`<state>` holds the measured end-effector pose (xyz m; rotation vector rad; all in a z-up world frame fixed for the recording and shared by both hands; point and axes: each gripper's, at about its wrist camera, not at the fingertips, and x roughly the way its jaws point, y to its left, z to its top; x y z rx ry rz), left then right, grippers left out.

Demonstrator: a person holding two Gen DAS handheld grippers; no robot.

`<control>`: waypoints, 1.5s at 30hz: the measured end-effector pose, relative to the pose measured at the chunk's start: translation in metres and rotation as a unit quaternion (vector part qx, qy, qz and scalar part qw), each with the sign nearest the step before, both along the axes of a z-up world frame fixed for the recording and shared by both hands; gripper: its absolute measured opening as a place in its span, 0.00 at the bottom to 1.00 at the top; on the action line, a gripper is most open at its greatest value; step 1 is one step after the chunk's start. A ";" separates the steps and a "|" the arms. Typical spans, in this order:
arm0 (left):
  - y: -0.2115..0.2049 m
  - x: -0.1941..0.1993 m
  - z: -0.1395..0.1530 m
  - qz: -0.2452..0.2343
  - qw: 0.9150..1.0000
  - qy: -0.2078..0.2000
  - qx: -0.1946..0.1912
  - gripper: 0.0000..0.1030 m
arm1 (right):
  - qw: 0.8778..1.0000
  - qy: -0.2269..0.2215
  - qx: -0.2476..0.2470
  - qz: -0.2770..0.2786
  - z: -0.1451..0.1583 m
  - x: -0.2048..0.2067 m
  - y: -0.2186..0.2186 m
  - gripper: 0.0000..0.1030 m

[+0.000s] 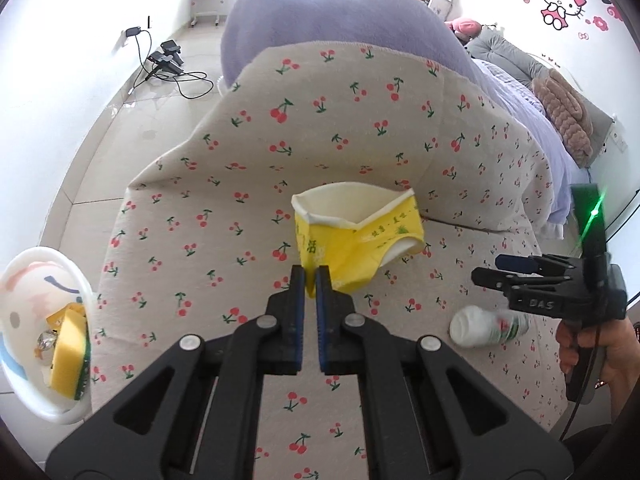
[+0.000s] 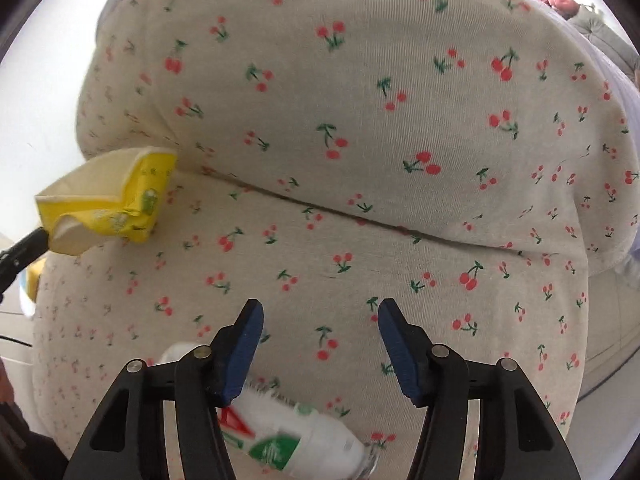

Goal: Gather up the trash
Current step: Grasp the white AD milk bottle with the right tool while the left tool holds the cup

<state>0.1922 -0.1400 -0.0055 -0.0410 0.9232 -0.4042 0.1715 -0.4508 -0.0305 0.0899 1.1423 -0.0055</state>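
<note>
My left gripper (image 1: 310, 282) is shut on the bottom edge of a crushed yellow paper cup (image 1: 352, 232) and holds it above the cherry-print sofa cover (image 1: 224, 184). The cup also shows at the left of the right wrist view (image 2: 108, 204). My right gripper (image 2: 320, 316) is open and empty, hovering over a small white bottle with a green and red label (image 2: 276, 432) that lies on its side on the cover. In the left wrist view the bottle (image 1: 484, 326) lies just below the right gripper (image 1: 492, 270).
A white trash bin (image 1: 44, 328) stands at the sofa's left edge, holding a yellow sponge (image 1: 70, 356) and other scraps. A purple blanket (image 1: 332, 24) covers the sofa back. Cables and chargers (image 1: 168, 60) lie on the tiled floor beyond.
</note>
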 end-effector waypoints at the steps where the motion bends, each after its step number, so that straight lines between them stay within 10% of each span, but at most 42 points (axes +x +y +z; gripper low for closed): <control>1: 0.001 -0.001 0.001 0.000 1.000 -0.001 -0.001 0.06 | 1.000 -0.005 0.006 0.000 0.006 -0.009 0.006 0.59; 7: 0.008 -0.008 0.005 0.000 1.000 -0.003 -0.002 0.05 | 0.996 -0.005 0.046 0.078 0.031 -0.054 0.033 0.66; 15: 0.020 -0.024 0.012 0.000 1.000 -0.011 0.007 0.05 | 0.981 0.038 -0.034 0.185 0.005 -0.082 0.084 0.70; 22: 0.042 -0.036 0.015 0.011 1.000 -0.016 0.018 0.05 | 0.978 0.062 -0.117 0.163 -0.007 -0.093 0.097 0.42; 45: 0.140 -0.057 0.024 0.060 0.998 0.002 -0.007 0.10 | 0.994 -0.050 -0.029 0.095 0.061 -0.037 0.225 0.40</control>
